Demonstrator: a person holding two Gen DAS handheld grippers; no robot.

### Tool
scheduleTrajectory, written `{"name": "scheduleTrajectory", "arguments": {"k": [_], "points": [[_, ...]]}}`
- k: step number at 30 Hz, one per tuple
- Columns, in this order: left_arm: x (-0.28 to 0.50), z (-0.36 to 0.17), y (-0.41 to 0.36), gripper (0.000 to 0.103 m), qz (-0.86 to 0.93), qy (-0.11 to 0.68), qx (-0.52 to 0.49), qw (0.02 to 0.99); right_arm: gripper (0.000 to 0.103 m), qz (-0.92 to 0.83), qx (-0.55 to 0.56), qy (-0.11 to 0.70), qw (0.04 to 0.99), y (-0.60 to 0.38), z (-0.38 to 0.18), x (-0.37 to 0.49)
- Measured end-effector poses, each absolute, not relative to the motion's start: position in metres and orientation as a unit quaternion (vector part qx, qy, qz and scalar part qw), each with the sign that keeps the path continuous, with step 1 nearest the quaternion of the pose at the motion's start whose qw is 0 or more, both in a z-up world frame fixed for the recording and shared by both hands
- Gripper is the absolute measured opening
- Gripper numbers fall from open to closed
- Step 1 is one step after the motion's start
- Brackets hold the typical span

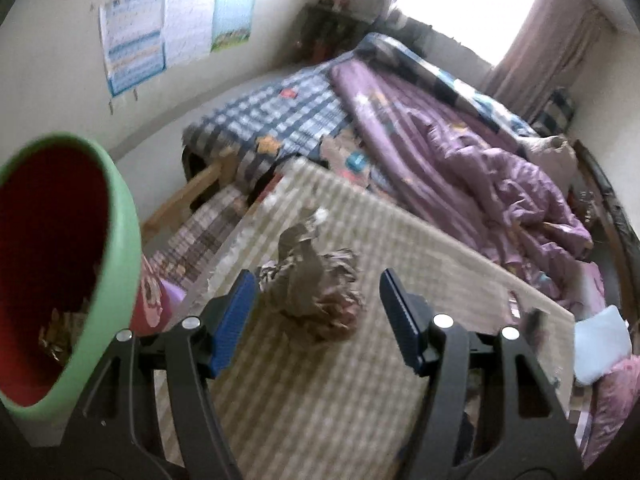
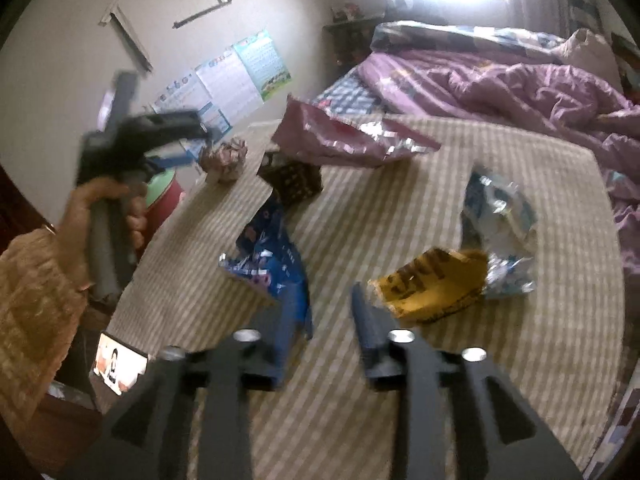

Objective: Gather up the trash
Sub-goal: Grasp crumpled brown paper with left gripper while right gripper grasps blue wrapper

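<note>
A crumpled brown paper wad (image 1: 316, 288) lies on the striped table (image 1: 320, 392), just ahead of and between the fingers of my open left gripper (image 1: 316, 296). A red bin with a green rim (image 1: 116, 248) stands at the left with some trash inside. In the right wrist view my open right gripper (image 2: 326, 300) hovers over the table between a blue wrapper (image 2: 272, 264) and a yellow wrapper (image 2: 432, 284). A silver-blue wrapper (image 2: 500, 224), a pink foil bag (image 2: 344, 136), a dark box (image 2: 292, 180) and the paper wad (image 2: 224, 160) also lie there. The left gripper (image 2: 176, 148) shows at the left, hand-held.
A bed with a purple quilt (image 1: 480, 152) and a checked blanket (image 1: 280, 120) lies beyond the table. Posters (image 1: 168, 32) hang on the wall. A phone with a lit screen (image 2: 120, 364) sits at the table's near left corner.
</note>
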State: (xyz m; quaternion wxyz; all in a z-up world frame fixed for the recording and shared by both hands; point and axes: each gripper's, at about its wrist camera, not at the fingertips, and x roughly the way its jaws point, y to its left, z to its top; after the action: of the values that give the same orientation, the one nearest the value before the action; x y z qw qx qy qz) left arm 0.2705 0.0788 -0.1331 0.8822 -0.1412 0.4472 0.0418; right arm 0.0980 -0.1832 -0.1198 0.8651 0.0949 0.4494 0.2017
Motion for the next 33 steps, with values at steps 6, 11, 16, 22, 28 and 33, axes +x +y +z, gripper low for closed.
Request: {"name": "scheduleTrajectory", "arguments": {"k": [6, 11, 16, 22, 28, 33], "points": [[0.279, -0.158, 0.082, 0.051, 0.026, 0.474, -0.154, 0.867, 0.038, 0.210, 0.083, 0.436, 0.871, -0.176, -0.112, 0.103], [0.256, -0.135, 0.069, 0.045, 0.001, 0.455, -0.097, 0.885, 0.049, 0.239, 0.081, 0.449, 0.857, -0.160, -0.118, 0.111], [0.206, -0.091, 0.076, 0.045, -0.031, 0.419, -0.091, 0.903, 0.053, 0.247, 0.093, 0.445, 0.855, -0.153, -0.116, 0.111], [0.148, -0.050, 0.098, 0.045, -0.037, 0.382, -0.127, 0.914, 0.055, 0.238, 0.104, 0.415, 0.872, -0.145, -0.103, 0.108], [0.112, -0.042, 0.099, 0.045, -0.037, 0.376, -0.127, 0.917, 0.058, 0.203, 0.086, 0.429, 0.876, -0.126, -0.109, 0.122], [0.088, -0.045, 0.111, 0.045, -0.030, 0.378, -0.150, 0.913, 0.057, 0.189, 0.105, 0.495, 0.841, -0.124, -0.136, 0.133]]}}
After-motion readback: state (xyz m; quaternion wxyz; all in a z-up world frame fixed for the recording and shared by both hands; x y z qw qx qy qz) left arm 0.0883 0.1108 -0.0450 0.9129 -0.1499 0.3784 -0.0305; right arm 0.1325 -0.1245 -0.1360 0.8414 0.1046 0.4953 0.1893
